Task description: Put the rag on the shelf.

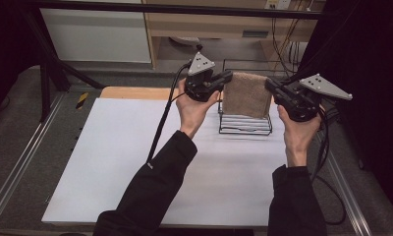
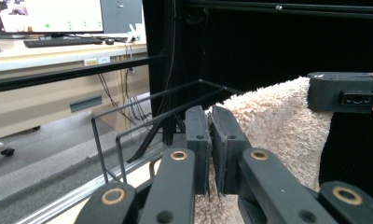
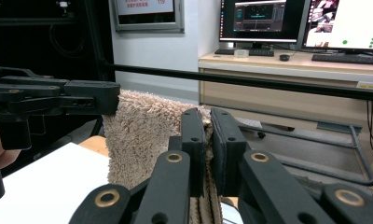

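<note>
A person seated at a white table holds a black two-jaw gripper in each hand, and between them hangs a beige, shaggy terry-cloth towel. The left gripper pinches the towel's upper left corner and the right gripper pinches its upper right corner; both sets of jaws are closed tight on the cloth, with only its thickness between the pads. The towel's top edge runs straight across from one gripper to the other (nearly level, stretched rather than sagging), and the rest drops downward as a flat sheet. Directly beneath and behind it stands a black wire rack with thin horizontal bars, at the table's far right. The towel hangs just over the rack's top rails, its long top edge roughly parallel to them, with both hands about equally near. Lowering it evenly would likely drape it over the rack.
</note>
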### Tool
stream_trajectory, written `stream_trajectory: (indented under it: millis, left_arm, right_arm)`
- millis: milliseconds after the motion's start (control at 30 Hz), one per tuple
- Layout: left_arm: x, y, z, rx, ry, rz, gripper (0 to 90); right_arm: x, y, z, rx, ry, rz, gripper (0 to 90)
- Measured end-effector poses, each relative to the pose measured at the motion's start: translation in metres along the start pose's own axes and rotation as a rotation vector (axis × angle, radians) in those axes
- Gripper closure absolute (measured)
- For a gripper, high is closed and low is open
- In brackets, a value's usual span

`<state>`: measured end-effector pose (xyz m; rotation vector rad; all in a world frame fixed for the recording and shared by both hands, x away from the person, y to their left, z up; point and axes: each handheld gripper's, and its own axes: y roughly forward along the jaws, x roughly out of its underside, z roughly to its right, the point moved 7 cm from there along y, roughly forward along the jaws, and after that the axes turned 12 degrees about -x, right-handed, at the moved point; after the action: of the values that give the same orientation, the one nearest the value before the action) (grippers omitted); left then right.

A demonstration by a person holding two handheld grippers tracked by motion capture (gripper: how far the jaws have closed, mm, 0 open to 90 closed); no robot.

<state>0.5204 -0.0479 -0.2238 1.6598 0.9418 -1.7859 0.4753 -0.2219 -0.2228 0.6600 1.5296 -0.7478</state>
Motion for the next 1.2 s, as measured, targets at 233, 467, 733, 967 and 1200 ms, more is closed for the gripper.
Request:
stream_trajectory:
  millis: [233, 467, 733, 967, 1200]
  left_arm:
    - [-0.011, 0.007, 0.005, 0.004, 0.000, 0.010, 85.8]
    - [-0.029, 0.010, 0.006, -0.013, 0.022, 0.027, 85.8]
    - [-0.048, 0.013, 0.004, -0.031, 0.039, 0.047, 85.8]
    - [-0.057, 0.020, 0.002, -0.040, 0.033, 0.050, 85.8]
    - [-0.063, 0.031, -0.003, -0.049, 0.017, 0.057, 85.8]
  right_arm:
    - [-0.012, -0.003, 0.010, 0.023, -0.013, 0.005, 84.9]
    - [-0.025, -0.003, 0.015, 0.025, -0.022, 0.031, 84.9]
    - [-0.042, 0.001, 0.020, 0.035, -0.038, 0.052, 84.9]
    - [-0.050, 0.007, 0.028, 0.050, -0.038, 0.056, 84.9]
    - [-0.058, 0.014, 0.036, 0.069, -0.047, 0.054, 84.9]
